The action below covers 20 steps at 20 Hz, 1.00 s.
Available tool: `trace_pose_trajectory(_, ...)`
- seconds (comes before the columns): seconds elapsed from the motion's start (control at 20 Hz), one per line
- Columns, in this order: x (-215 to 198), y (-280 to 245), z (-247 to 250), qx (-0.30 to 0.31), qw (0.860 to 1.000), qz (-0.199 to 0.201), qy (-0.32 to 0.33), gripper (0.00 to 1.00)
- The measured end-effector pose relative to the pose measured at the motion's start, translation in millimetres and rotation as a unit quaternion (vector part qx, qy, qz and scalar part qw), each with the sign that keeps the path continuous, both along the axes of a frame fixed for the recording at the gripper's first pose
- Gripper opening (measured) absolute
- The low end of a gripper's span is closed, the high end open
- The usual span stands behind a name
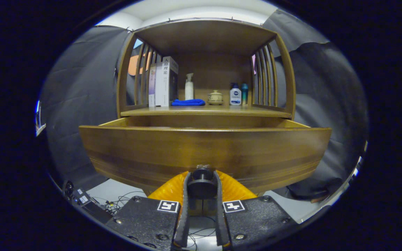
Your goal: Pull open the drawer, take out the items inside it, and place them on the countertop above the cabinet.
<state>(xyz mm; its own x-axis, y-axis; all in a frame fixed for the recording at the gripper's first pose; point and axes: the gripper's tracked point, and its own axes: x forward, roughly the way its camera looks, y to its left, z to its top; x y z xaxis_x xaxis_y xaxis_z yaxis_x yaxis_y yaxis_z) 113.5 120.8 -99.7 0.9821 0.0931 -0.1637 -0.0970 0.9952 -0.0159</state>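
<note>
A wooden drawer (pixel 204 150) stands pulled out of the cabinet, its broad front panel facing me. A round dark knob (pixel 201 184) sits at the bottom middle of that front. My gripper (pixel 201 186) is shut on the knob, one finger pressing each side of it. The drawer's inside is hidden behind its front panel, so I cannot see what lies in it. Above the drawer is the wooden countertop (pixel 206 111) of the cabinet.
On the countertop stand books (pixel 162 83), a white spray bottle (pixel 189 87), a folded blue cloth (pixel 188 102), a small lidded pot (pixel 215 97) and two small bottles (pixel 238 94). Slatted side walls and a roof enclose it. Cables (pixel 117 204) lie on the floor below.
</note>
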Motion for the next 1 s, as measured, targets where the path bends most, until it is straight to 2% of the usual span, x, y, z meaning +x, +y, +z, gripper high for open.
trace_pose_trajectory(0.45, -31.9, 0.5, -10.3, 0.002, 1.0, 0.002, 0.003, 0.33)
trace_pose_trajectory(0.85, -36.3, 1.0, -19.4, -0.007, 1.0, 0.0, 0.006, 0.33)
trace_pose_trajectory(0.9, -35.9, 1.7, -19.3, -0.008, 1.0, 0.003, 0.005, 0.35)
trace_pose_trajectory(1.0, -39.3, -6.4, -9.2, -0.006, 1.0, -0.007, -0.012, 0.52)
